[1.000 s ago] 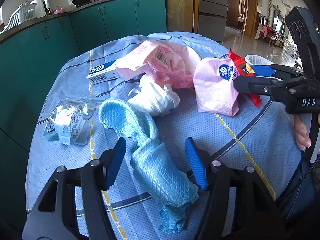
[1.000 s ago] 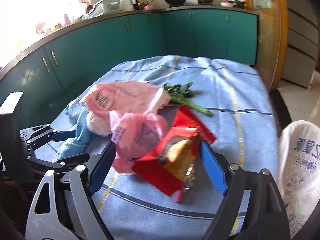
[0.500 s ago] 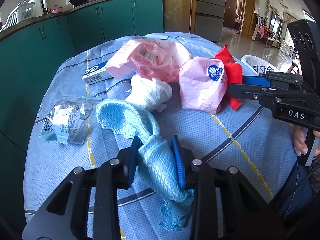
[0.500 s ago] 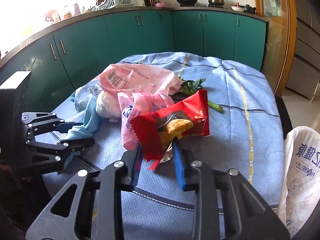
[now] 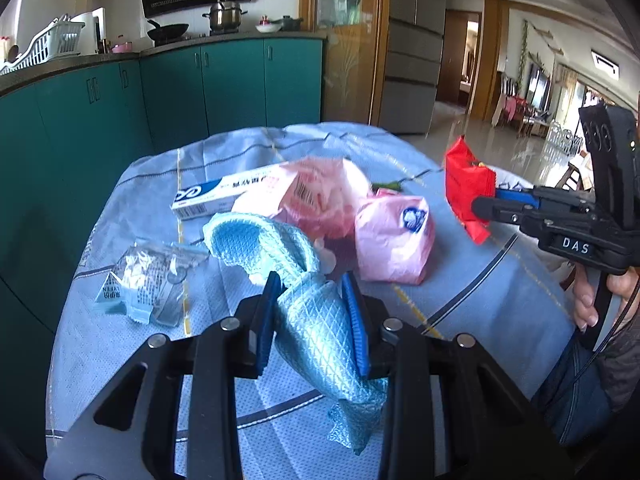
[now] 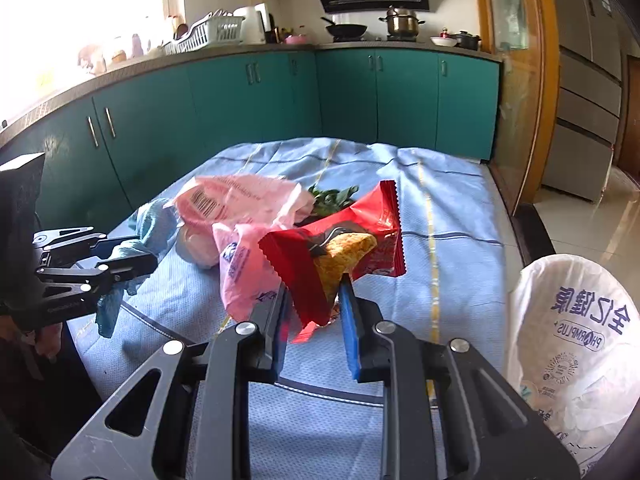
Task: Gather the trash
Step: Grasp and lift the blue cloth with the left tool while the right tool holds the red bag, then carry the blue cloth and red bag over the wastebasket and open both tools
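Our left gripper point(image 5: 314, 322) pinches the soft blue cloth point(image 5: 316, 320) over the counter point(image 5: 480, 304); our right gripper point(image 6: 314, 312) is closing on the light, crinkly red wrapper point(image 6: 340, 244). We judge both limp, best held mid-body.

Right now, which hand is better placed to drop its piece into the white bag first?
Right. Its claw is closing on the red snack wrapper, with the white bag open just beside it. The left claw holds the blue cloth farther away.
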Available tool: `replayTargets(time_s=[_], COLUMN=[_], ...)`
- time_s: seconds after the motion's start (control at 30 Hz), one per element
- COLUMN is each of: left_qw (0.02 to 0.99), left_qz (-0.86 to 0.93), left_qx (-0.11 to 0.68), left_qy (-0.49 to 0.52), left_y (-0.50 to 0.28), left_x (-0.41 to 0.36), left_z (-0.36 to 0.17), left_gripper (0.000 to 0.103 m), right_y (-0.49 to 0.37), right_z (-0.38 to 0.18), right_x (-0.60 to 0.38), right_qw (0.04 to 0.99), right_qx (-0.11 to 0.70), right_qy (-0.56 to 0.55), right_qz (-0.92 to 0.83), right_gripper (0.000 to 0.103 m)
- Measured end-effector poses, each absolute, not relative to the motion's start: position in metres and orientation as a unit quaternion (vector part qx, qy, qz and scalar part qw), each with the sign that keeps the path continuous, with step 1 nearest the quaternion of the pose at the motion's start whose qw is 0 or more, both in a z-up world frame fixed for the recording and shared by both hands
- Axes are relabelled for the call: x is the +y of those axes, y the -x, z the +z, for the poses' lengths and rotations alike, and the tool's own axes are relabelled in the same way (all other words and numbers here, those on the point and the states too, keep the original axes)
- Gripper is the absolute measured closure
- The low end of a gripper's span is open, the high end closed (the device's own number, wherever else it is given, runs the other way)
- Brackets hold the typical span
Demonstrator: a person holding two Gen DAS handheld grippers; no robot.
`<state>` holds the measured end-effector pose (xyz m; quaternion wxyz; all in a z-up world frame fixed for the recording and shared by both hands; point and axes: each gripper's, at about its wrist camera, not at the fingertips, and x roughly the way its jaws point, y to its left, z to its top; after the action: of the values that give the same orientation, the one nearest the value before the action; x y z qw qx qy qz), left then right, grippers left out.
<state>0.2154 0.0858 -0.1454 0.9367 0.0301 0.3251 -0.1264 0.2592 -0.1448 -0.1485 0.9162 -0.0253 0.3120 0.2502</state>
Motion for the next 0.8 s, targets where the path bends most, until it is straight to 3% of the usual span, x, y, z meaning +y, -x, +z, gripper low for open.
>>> replayTargets(time_s=[0.43,0.8], left_qw=[0.953,0.950], left_qz=[-0.128,-0.236], left_qx=[0.272,0.201], left_qy=[-0.027,-0.034], left_y=[-0.209,-0.220], left_x=[0.071,-0.028], left_z=[-0.117,-0.062], left_gripper=[0.070,0.070], right_y=[-0.246,-0.224], right_z=[-0.131,-0.125], right_x=[-0.183,-0.302], right_qw=[0.945,0.965], right_qx=[0.275,0.257], right_qy=[0.041,-0.044], right_qz=[0.174,0.011], right_gripper=[0.079,0.079])
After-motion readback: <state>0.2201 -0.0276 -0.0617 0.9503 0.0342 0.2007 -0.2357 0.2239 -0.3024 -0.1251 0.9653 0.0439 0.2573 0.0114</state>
